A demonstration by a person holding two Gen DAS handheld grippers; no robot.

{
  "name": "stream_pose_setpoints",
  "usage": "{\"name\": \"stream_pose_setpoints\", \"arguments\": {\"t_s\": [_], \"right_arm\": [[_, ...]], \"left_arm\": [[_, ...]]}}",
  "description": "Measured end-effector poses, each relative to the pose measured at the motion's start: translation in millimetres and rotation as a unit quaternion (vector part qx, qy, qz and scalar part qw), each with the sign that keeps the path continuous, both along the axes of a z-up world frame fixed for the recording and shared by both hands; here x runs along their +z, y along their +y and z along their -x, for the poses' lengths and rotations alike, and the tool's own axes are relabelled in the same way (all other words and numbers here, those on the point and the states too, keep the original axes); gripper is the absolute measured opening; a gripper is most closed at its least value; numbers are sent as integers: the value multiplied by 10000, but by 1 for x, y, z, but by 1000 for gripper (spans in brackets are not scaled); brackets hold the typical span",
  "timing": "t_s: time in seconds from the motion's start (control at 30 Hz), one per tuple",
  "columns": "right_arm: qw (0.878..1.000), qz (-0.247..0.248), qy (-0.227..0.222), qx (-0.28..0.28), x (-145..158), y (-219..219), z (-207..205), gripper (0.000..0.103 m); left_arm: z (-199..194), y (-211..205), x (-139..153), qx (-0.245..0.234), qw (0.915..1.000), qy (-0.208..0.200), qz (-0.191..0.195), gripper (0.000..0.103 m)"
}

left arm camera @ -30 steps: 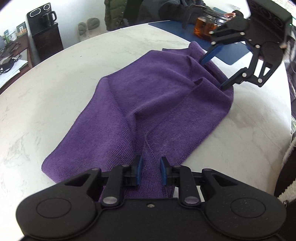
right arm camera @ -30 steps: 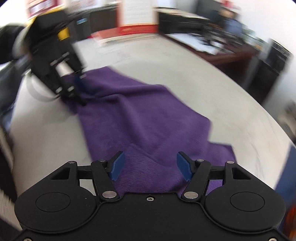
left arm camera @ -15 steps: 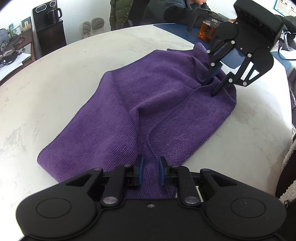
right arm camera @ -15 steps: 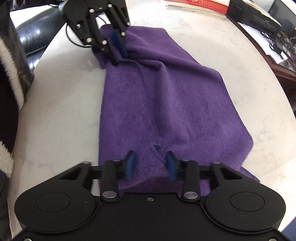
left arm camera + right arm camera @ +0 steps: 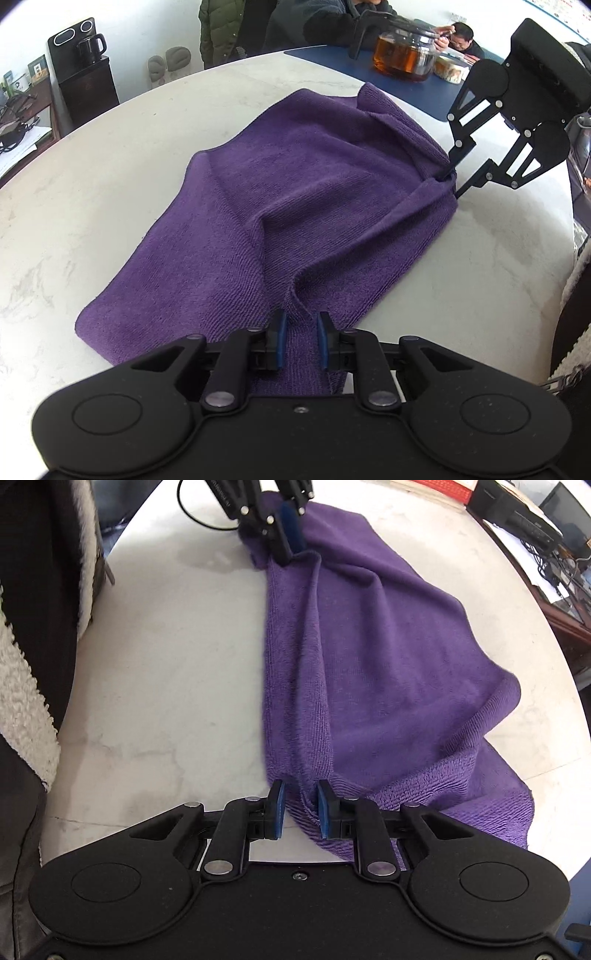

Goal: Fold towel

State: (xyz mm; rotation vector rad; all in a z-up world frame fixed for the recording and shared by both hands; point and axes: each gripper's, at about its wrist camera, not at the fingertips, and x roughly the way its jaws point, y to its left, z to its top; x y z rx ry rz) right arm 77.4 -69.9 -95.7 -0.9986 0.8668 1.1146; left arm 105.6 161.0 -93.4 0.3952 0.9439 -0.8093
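A purple towel point(image 5: 295, 206) lies folded lengthwise on a round white marble table point(image 5: 92, 184); it also shows in the right wrist view point(image 5: 369, 646). My left gripper point(image 5: 300, 341) is shut on the towel's near corner. My right gripper point(image 5: 300, 808) is shut on the towel's opposite end; in the left wrist view it point(image 5: 448, 181) pinches the far right corner. In the right wrist view the left gripper point(image 5: 286, 535) holds the far corner. The towel's edge stretches between the two grippers, slightly wrinkled.
A glass teapot of amber tea point(image 5: 404, 55) stands on a blue mat point(image 5: 406, 92) at the table's far side, with people seated behind. A person in a dark fleece-lined coat point(image 5: 33, 646) stands at the table's edge. Desks with office gear point(image 5: 535, 520) lie beyond the table.
My right gripper came down on the towel's end and closed on it. The towel's edge between the grippers has pulled straighter. The left gripper kept its hold.
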Motion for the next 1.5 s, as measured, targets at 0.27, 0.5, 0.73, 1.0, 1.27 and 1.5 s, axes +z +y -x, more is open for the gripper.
{"name": "stream_pose_setpoints", "arguments": {"t_s": [0.27,0.5,0.73,1.0,1.27,1.5], "right_arm": [[9988,-197,-210,-403,1,5,-6,18],[9939,-444,27,-1012,-3,4,-15,18],[9851,-705,213,-1557,0,3,-18,22],[9802,-762,349,-1792,-2,3,-25,24],[9805,-757,406,-1768,-3,3,-28,28],[9791,-839,468,-1791,-1,2,-31,28]], "left_arm": [[3,-4,-1,29,9998,-193,-30,16],[2,-4,1,56,9998,-178,10,16],[4,-7,1,2,9998,-208,75,16],[-4,-16,-1,209,9988,-435,13,23],[-14,-22,-7,173,9993,-323,-15,28],[-20,-23,-5,61,9999,-52,-100,18]]}}
